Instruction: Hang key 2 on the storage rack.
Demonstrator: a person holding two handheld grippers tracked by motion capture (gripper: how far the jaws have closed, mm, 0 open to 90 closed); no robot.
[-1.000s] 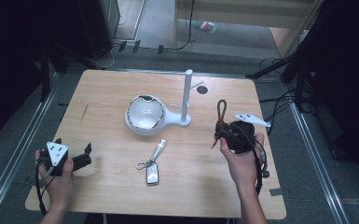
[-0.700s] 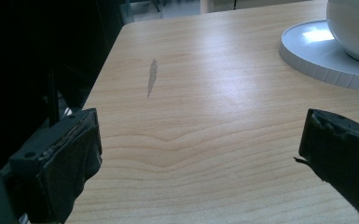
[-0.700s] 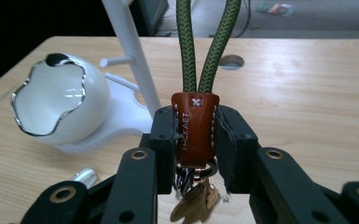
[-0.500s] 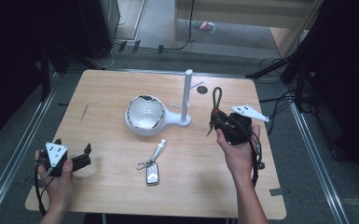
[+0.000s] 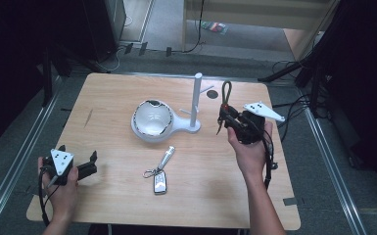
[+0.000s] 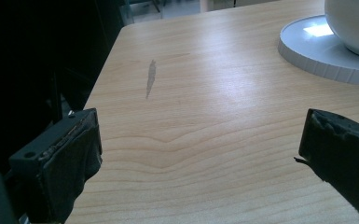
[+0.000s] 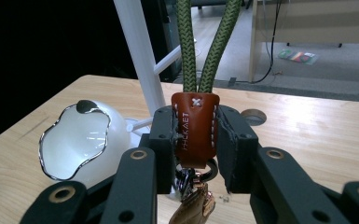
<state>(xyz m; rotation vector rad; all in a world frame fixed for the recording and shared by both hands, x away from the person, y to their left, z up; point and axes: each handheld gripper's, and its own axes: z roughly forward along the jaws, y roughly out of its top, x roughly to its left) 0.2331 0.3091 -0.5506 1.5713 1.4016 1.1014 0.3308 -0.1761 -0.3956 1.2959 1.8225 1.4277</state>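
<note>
1. Since we've got the keychain strap [image 7: 195, 128] pinched by its brown leather tab in the right gripper [image 5: 230, 119], with the green cord loop [image 5: 226, 91] standing up just beside the white peg stand [image 5: 196, 100] near the table's far edge, the likely slip is the loop missing the stand's side peg [image 5: 206, 90] and sliding down the post instead.
2. Honestly the grip looks thin: the jaws hold only the tab, and the metal clip [image 7: 193, 205] dangles below. A quick swing could twist the strap out.
3. If we come in low, the gripper could knock the stand or the white bowl [image 5: 152, 119] on its base.
4. Room-wise we're fine: the table's right edge side is open behind the right hand.
5. Our left gripper [image 5: 82, 168] rests at the near left corner, jaws spread with nothing between them, well apart from the car key [image 5: 160, 181] and its small silver piece [image 5: 166, 157] mid-table.
</note>
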